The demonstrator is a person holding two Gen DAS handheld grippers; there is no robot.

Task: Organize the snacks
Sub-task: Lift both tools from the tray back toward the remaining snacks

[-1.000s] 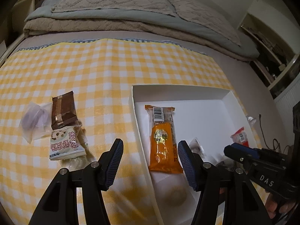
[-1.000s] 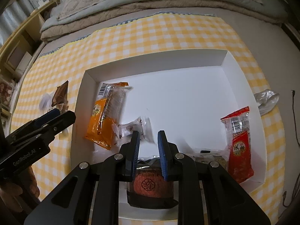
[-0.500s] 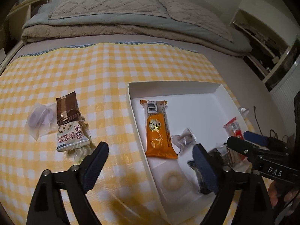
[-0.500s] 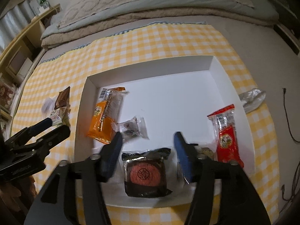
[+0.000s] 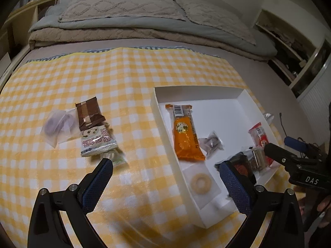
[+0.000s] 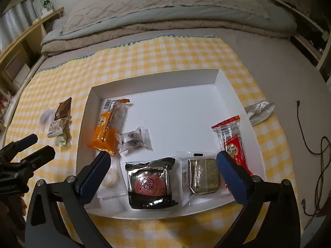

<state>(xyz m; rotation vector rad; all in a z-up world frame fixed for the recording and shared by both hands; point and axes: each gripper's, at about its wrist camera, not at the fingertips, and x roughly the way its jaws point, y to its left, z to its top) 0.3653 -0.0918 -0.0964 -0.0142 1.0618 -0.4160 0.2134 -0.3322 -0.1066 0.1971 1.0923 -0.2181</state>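
Note:
A white tray on the yellow checked cloth holds an orange packet, a small clear packet, a black-and-red cake packet, a biscuit packet, a red packet and a ring-shaped snack. Left of the tray lie a brown packet, a white printed packet and a clear bag. My right gripper is open and empty above the cake packet. My left gripper is open and empty over the tray's left wall.
A crumpled silver wrapper lies outside the tray's right side. A black cable runs on the bed at the right. Folded blankets and pillows lie at the far end. Shelves stand on the left.
My right gripper opened and let go of the black-and-red cake packet, which now lies in the tray. Both grippers opened wider and pulled back and up.

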